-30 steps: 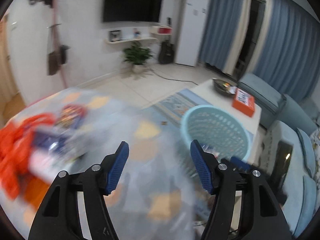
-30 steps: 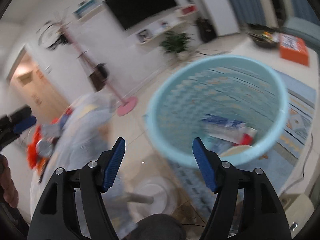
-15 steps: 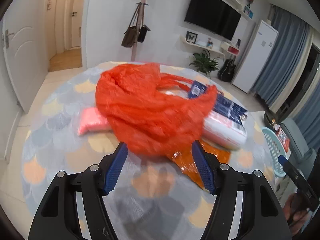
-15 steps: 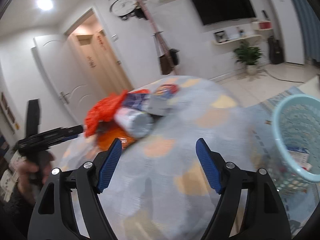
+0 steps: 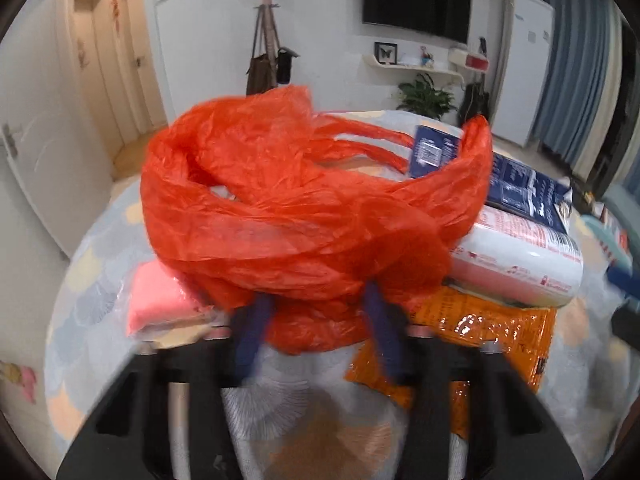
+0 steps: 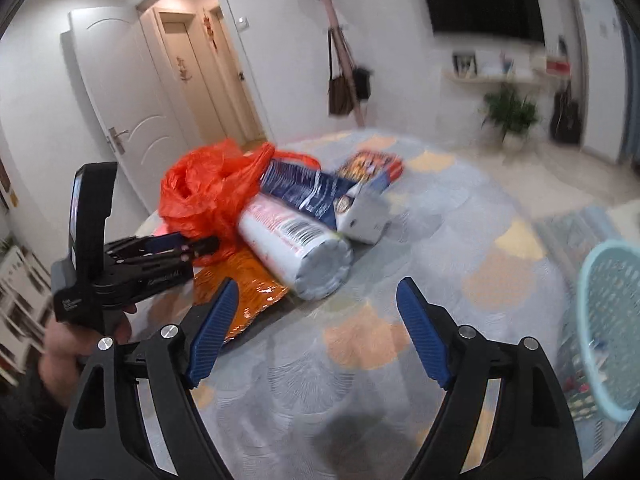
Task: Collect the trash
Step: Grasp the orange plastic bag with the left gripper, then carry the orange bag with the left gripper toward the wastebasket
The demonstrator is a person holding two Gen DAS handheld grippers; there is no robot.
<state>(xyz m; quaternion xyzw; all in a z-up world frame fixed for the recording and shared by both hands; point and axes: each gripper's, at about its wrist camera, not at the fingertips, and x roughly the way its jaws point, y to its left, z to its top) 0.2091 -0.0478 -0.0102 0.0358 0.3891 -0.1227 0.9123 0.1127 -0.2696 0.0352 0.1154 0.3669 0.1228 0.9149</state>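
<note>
A round table (image 6: 400,264) with a scale-patterned cloth carries the trash heap at about ten o'clock in the right wrist view; the blue basket (image 6: 608,320) waits off its edge at three o'clock. Biggest in the heap is the red plastic bag (image 5: 304,216), and the step in hand is picking it up: the left gripper (image 5: 316,320) is closing, its blurred pads pinching the bag's lower folds. The right gripper (image 6: 316,332) is opening, with nothing between its fingers. Next, I judge, comes lifting the bag clear of the white cylinder (image 5: 520,260) and carrying it to the basket.
</note>
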